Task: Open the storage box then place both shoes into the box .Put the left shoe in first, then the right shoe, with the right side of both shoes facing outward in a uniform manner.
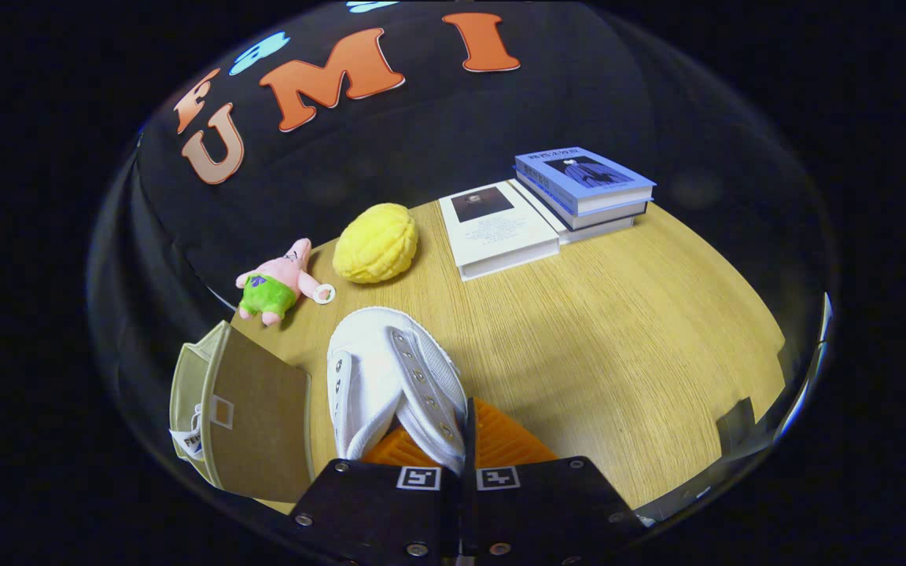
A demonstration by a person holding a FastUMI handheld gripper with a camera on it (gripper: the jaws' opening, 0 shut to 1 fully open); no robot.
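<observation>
— What's on the wooden table (618, 330) at the far side?
— A pink star-shaped plush toy (280, 284) in green shorts lies near the edge, with a yellow bumpy ball-like thing (375, 242) just beside it.
— And the books?
— A white book (498, 228) lies flat, and touching it on the other side is a stack of blue-covered books (585, 187), close to the black cloth wall
</observation>
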